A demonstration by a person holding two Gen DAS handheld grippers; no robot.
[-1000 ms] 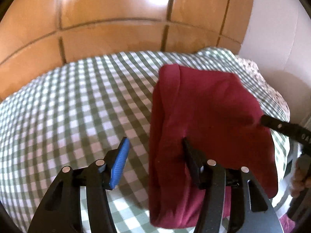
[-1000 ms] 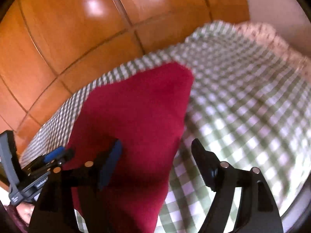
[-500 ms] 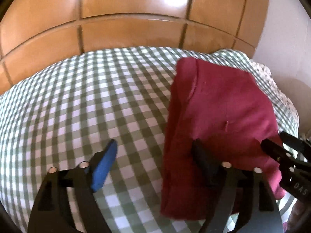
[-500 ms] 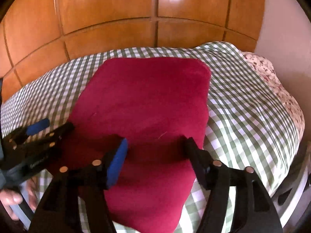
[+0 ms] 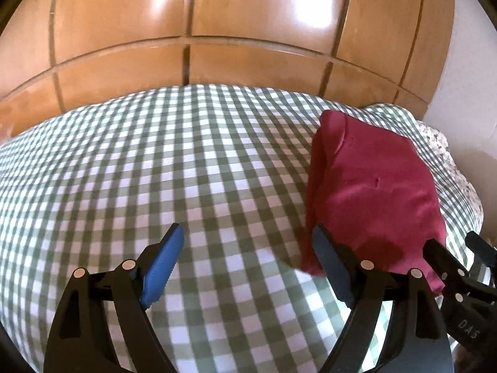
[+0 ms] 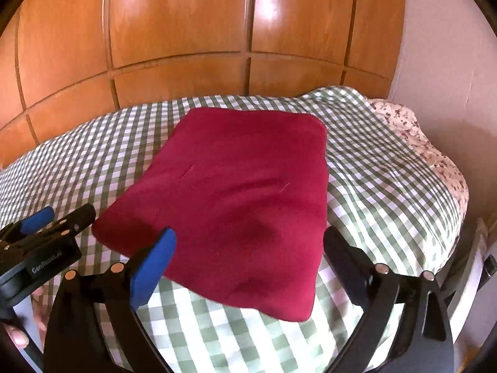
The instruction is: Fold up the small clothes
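Fingers [image 6: 341,255] of right gripper [image 6: 248,248] spreading wide, holding nothing, hovering over folded red garment [image 6: 236,192]. Left gripper [image 5: 248,248] gaping too, garment lying beyond its right finger [image 5: 329,264].

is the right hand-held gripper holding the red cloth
No, the right hand-held gripper is open and the red cloth lies flat on the checked bedspread.

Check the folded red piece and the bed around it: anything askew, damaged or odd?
Nothing stands out. The red garment lies folded flat in a neat rectangle on the checked bedspread. Left gripper and right gripper are both open and hold nothing. A tiny lint thread on the cloth, no damage.
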